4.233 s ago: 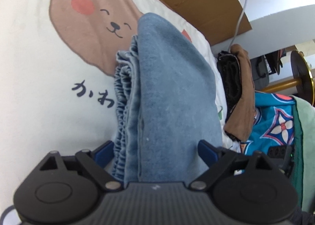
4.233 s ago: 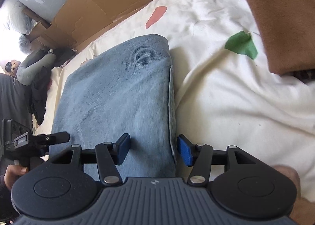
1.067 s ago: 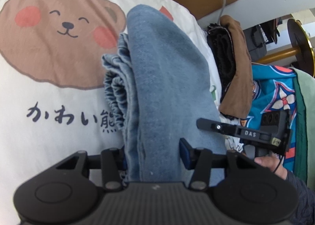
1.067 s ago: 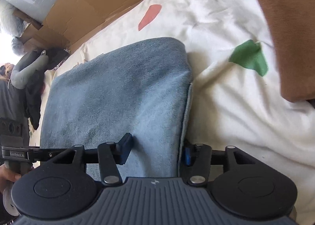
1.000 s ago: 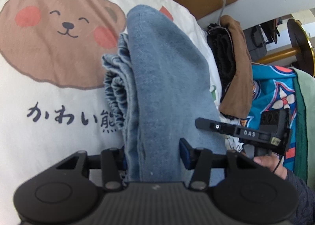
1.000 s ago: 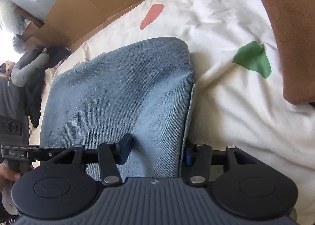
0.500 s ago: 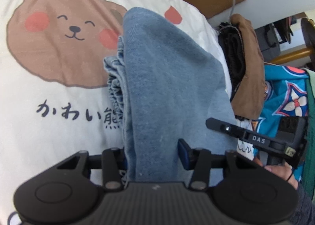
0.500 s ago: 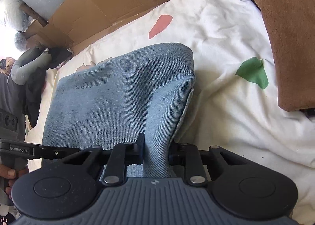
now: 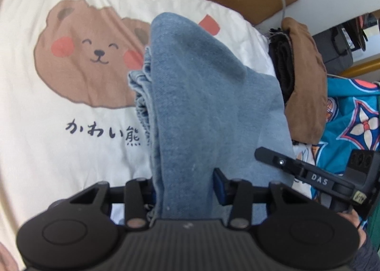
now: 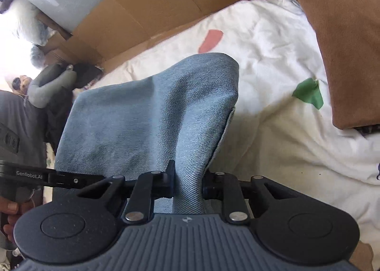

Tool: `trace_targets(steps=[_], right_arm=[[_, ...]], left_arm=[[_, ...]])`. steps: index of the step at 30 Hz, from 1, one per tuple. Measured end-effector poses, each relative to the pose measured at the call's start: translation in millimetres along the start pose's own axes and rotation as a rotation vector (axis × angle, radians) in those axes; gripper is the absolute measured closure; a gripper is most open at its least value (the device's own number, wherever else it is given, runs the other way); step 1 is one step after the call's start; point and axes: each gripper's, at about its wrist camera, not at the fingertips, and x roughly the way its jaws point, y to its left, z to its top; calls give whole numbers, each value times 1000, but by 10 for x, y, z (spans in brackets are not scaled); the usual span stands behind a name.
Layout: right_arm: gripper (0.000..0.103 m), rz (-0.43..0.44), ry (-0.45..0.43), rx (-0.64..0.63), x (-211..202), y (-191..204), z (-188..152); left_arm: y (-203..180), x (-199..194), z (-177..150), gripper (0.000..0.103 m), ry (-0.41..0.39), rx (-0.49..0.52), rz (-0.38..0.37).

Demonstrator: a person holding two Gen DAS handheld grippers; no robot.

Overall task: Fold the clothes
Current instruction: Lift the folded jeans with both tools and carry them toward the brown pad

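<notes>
Jeans: folded light blue denim jeans (image 9: pixel 209 95), soft and thick, with many layers stacked up.
Where the jeans are: on a cream bed cover with a brown smiling bear print (image 9: pixel 78 62). The near end is lifted off the cover and the far end hangs down toward it.
Left gripper (image 9: pixel 184 186): its blue pads are clamped on the thick near edge of the jeans. The jaws have just been closing a little, with the denim between them.
Right gripper (image 10: pixel 187 182): it is pinched tight on the other near corner, where the cloth bunches into a narrow neck. It shows in the left view too, just beside the jeans (image 9: pixel 306 173).
What could go wrong, slip: I think the inner layers could slide out, because the left pads hold a fat stack and may only squeeze the outside.
What could go wrong, fold opens: the ruffled edges on the left side (image 9: pixel 140 95) look loose, so the neat fold could fall open if the jeans swing.
What could go wrong, bump: a brown folded cloth on a dark pile (image 9: pixel 306 76) sits near the right side, and the hanging end could drag over it.
How the jeans look: smooth on top, with a rounded fold at the far end (image 10: pixel 213 67) and a seam along the right edge.
</notes>
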Motion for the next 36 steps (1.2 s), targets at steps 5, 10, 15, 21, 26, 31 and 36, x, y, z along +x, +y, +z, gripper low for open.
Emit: trace_targets(steps=[5, 10, 15, 21, 26, 31, 36], right_arm=[[84, 16, -28, 3, -283, 106, 122], [84, 6, -40, 1, -669, 264, 353], [84, -17, -82, -30, -1191, 553, 590], [84, -36, -176, -57, -1843, 903, 787], [84, -58, -238, -68, -2292, 1189, 867], [84, -64, -278, -88, -2666, 1390, 886], [84, -52, -308, -91, -2930, 1460, 837]], left_arm=[[-220, -245, 45, 59, -24, -3, -3], [-530, -494, 101, 60, -61, -27, -25], [-904, -898, 122, 60, -109, 7, -65], [-1319, -1454, 157, 60, -182, 75, -117], [-1586, -1842, 124, 60, -233, 103, -149], [-1793, -2140, 17, 60, -268, 125, -168], [-1951, -2343, -95, 60, -293, 148, -179]])
